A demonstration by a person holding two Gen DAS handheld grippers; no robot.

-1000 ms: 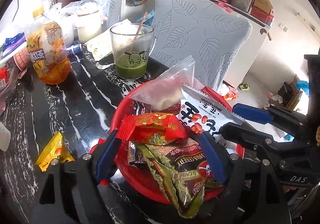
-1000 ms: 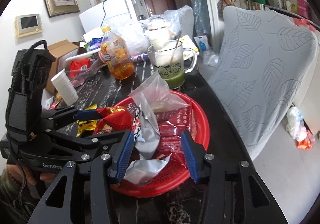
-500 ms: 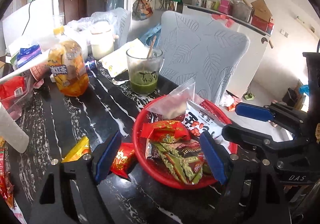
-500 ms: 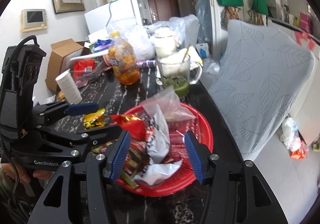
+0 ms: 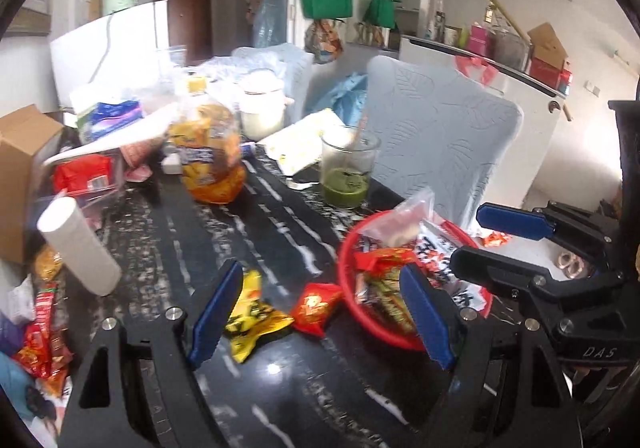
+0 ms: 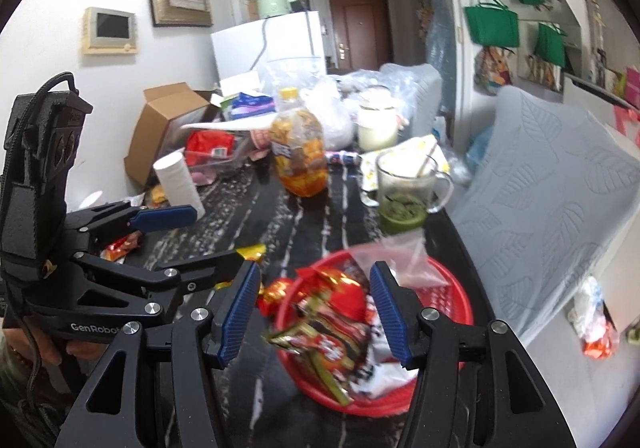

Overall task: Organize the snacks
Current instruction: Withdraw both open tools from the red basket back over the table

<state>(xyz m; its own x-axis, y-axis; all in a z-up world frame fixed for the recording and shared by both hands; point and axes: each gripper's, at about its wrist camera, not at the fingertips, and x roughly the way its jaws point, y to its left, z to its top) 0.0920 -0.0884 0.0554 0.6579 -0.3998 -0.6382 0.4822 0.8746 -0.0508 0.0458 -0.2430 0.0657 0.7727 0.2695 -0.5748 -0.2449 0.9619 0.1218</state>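
Observation:
A red basket (image 5: 347, 280) stands on the black marble table, piled with snack packets and a clear bag (image 5: 408, 215). On the table just left of it lie a yellow packet (image 5: 252, 316) and a small red packet (image 5: 316, 306). My left gripper (image 5: 320, 272) hovers open above these two and holds nothing. My right gripper (image 6: 314, 272) hangs open over the basket (image 6: 452, 288); a red packet (image 6: 336, 284) and a dark packet (image 6: 324, 340) lie below it, untouched. Each gripper shows in the other's view: the right gripper (image 5: 480, 240) and the left gripper (image 6: 208, 240).
An orange drink bottle (image 5: 208, 163), a glass mug of green drink (image 5: 348, 171) and a white roll (image 5: 78, 244) stand farther back. A cardboard box (image 5: 20, 167) and more packets (image 5: 40, 328) crowd the left edge. A grey chair (image 5: 440, 127) is against the table's right side.
Both grippers have risen and drawn back from the basket. The left view has swung left, bringing the yellow and red packets on the table between its fingers. The right jaws have widened slightly.

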